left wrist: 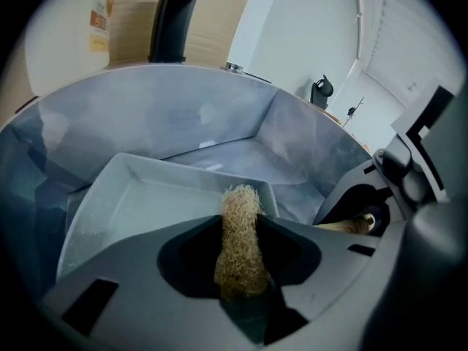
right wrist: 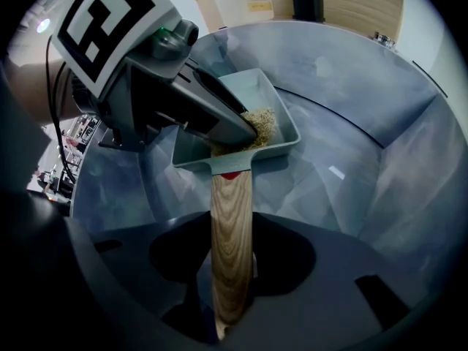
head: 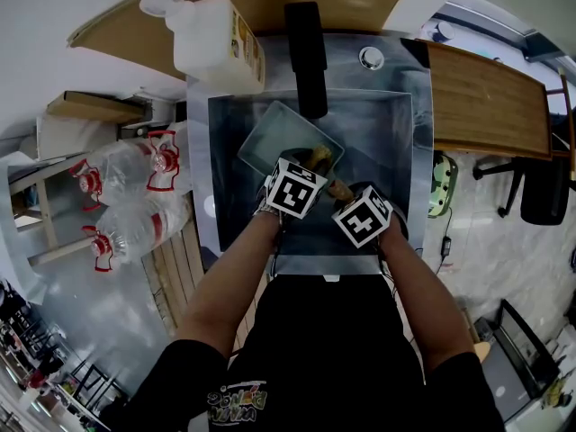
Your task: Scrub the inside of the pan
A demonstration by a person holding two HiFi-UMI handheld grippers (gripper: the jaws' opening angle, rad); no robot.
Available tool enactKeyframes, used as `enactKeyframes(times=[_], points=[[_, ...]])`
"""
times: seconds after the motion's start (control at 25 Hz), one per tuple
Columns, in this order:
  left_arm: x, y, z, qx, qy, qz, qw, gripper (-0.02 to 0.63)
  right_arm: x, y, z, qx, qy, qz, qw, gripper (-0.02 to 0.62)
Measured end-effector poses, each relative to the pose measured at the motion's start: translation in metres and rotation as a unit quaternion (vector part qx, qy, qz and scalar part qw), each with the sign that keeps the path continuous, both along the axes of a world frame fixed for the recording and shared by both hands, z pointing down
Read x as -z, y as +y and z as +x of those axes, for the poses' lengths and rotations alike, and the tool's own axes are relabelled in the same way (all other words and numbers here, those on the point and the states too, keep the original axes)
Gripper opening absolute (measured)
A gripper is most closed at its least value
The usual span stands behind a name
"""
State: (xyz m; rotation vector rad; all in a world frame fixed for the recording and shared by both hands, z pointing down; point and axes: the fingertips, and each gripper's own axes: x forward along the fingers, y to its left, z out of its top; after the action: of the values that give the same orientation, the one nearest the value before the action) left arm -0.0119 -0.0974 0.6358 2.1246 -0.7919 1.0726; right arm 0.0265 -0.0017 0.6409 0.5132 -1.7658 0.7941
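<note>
Sink (head: 382, 151) | left gripper (left wrist: 241, 224) clamps scrubber (left wrist: 240, 202), covering part of pan (right wrist: 269, 99) | right gripper (right wrist: 232, 234) clamps handle (right wrist: 230, 196)

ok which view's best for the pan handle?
Right gripper view: the handle shows at full length, from the pan down into the jaws clamped on it. Head view shows only a short bit between the marker cubes. Left gripper view catches just a sliver at the right.
</note>
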Motion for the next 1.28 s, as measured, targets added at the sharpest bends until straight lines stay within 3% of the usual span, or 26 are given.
enactKeyframes(times=[0.4,0.72,1.28], points=[[-0.003,-0.009,-0.006,-0.017,-0.046,0.032,0.9983,0.144,0.003,-0.001,-0.001,-0.001,0.001,0.000,1.000,0.160],[-0.005,-0.036,-0.034,0.015,-0.075,0.052,0.9957,0.144,0.001,-0.003,0.000,-0.003,0.000,0.000,1.000,0.160],[-0.004,-0.065,-0.071,0.013,-0.150,0.111,0.9823,0.144,0.002,-0.001,0.001,-0.004,-0.002,-0.010,1.000,0.160]])
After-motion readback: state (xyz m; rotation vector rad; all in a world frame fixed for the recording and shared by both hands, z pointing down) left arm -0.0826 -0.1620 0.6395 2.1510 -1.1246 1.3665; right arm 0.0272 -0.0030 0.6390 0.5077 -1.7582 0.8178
